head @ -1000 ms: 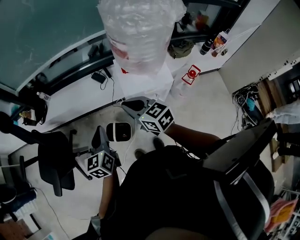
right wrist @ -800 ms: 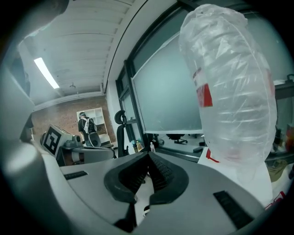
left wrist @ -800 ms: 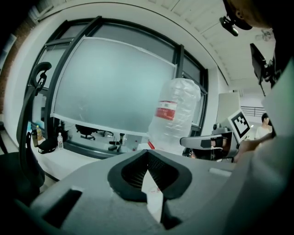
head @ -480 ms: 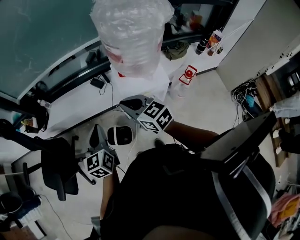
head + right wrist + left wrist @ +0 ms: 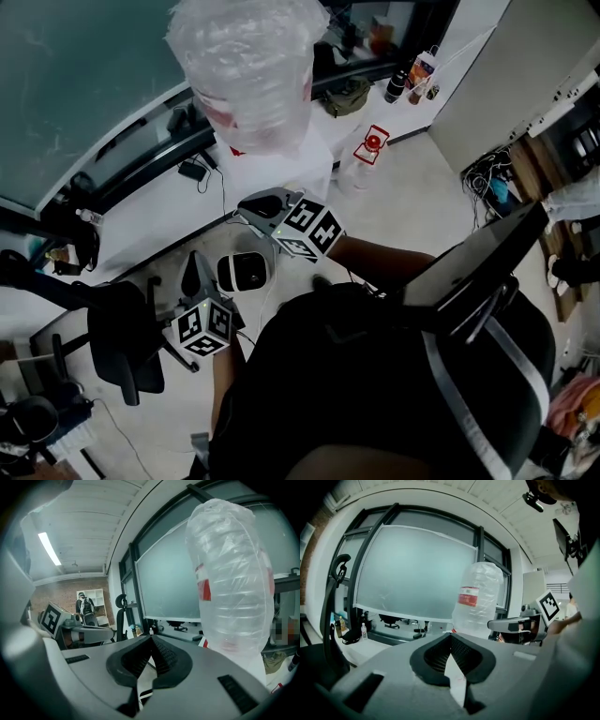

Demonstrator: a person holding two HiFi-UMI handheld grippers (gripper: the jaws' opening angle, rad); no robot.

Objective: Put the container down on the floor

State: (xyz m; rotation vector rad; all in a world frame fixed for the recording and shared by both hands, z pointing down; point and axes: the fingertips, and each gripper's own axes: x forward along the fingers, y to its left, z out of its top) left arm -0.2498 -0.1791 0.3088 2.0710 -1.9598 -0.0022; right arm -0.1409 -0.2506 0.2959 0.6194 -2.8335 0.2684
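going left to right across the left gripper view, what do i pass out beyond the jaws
office chair → small bottle → big clear container → right gripper

Head view: dim overall, with a cool green-blue cast. The person's dark clothing [image 5: 347, 394] falls to near-black without detail, while the pale floor [image 5: 412, 206] is evenly lit, with only soft, faint shadows. Both gripper views: the main light is a diffuse glow through the frosted window [image 5: 412, 573]; a ceiling strip light [image 5: 49, 548] adds one bright streak. The translucent container [image 5: 232, 578] shows mild glare. Straight lines bow strongly, corners go black, and the nearest foreground renders soft.
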